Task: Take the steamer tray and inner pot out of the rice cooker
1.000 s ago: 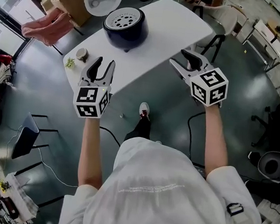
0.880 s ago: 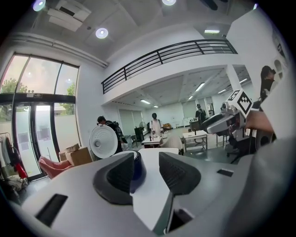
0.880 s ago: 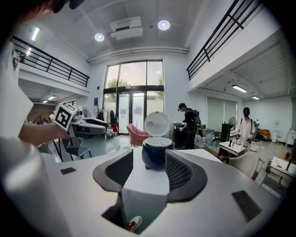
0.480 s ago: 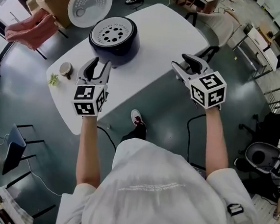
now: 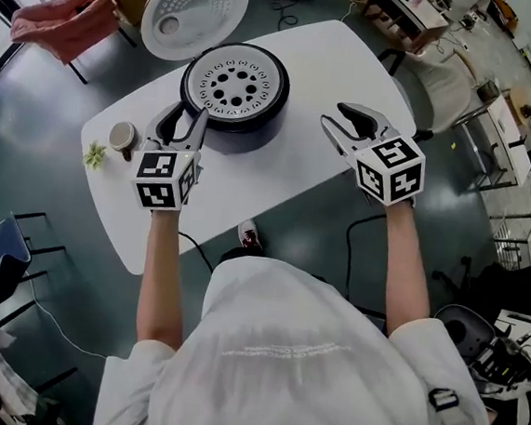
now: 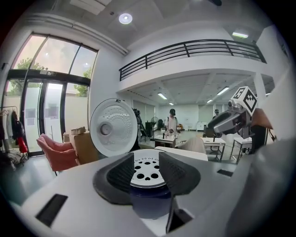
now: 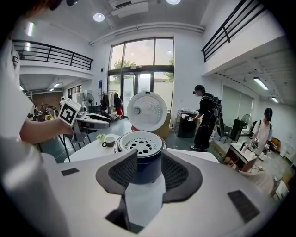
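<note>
Where the rice cooker (image 5: 233,110) stands: on the white table (image 5: 288,172), its lid (image 5: 194,1) swung open behind it
steamer tray (image 5: 236,84): seated in the cooker's mouth, holes up, untouched and level with the rim
inner pot: not visible; it is judged to lie under the tray, so it cannot be reached until the tray is out
left gripper (image 5: 187,120): has come in from the table's near edge to the cooker's left side, near its dark wall but not touching; its jaws stand apart with nothing between them, and the cooker shows beyond the gap
right gripper (image 5: 338,119): has also come forward over the table and now sits off the cooker's right side, clearly apart from it; its jaws are closing and are narrower than a second ago, with nothing between them, only the cooker seen farther off through the gap
cup (image 5: 122,135): just left of the left gripper, with a small green sprig (image 5: 94,154) beside it; both lie outside the path to the cooker
what changed: both hands have closed much of the distance, and the cooker now sits between the two grippers instead of well ahead of them
what it means: this is the approach and no grasp has begun; both removals remain to be done
next call: one gripper probably has to rise over the rim and take the tray's edge, so jaws that narrow too soon may need reopening
</note>
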`<state>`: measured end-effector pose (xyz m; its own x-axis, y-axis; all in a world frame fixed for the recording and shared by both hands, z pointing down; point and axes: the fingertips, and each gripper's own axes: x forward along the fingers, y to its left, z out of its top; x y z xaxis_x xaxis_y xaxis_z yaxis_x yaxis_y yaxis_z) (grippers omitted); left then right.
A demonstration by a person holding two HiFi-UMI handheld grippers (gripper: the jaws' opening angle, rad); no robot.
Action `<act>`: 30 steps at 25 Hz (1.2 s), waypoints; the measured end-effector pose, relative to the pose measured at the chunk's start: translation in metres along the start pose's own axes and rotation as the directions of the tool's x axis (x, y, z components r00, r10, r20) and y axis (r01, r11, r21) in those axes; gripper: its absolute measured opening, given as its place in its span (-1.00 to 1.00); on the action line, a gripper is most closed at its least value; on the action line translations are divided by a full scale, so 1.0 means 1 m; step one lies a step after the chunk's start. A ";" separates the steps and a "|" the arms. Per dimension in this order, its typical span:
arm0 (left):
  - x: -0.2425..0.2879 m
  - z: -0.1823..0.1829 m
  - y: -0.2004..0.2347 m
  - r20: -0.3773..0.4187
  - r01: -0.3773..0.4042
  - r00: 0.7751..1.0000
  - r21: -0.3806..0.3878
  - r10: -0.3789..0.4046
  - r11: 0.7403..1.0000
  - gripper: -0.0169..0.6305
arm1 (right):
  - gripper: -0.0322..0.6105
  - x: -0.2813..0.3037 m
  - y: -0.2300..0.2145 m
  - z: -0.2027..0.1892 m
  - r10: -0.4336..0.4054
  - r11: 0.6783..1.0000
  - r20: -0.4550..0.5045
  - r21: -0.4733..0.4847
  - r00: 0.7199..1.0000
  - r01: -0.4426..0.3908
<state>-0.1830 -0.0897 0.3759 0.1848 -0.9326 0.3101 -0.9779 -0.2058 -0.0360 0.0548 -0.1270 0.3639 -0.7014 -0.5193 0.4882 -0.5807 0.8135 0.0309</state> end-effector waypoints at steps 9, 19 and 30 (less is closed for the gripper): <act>0.025 -0.012 0.023 -0.039 -0.077 0.996 -0.042 0.075 0.996 -0.38 | -0.32 0.061 -0.033 0.017 0.101 0.994 0.006 0.035 0.995 -0.101; 0.028 -0.032 0.042 -0.130 -0.291 0.953 -0.137 0.274 0.947 -0.38 | -0.23 0.164 -0.047 0.031 0.288 0.955 -0.074 -0.055 0.955 -0.292; 0.035 -0.048 0.056 -0.202 -0.450 0.887 -0.183 0.414 0.874 -0.38 | -0.04 0.258 -0.045 0.017 0.382 0.902 -0.237 -0.112 0.893 -0.416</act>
<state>-0.2360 -0.1196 0.4303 -0.2607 -0.8528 0.4524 -0.9559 0.2937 0.0027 -0.1072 -0.3020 0.4738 -0.7503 -0.0906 0.6549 -0.1862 0.9794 -0.0778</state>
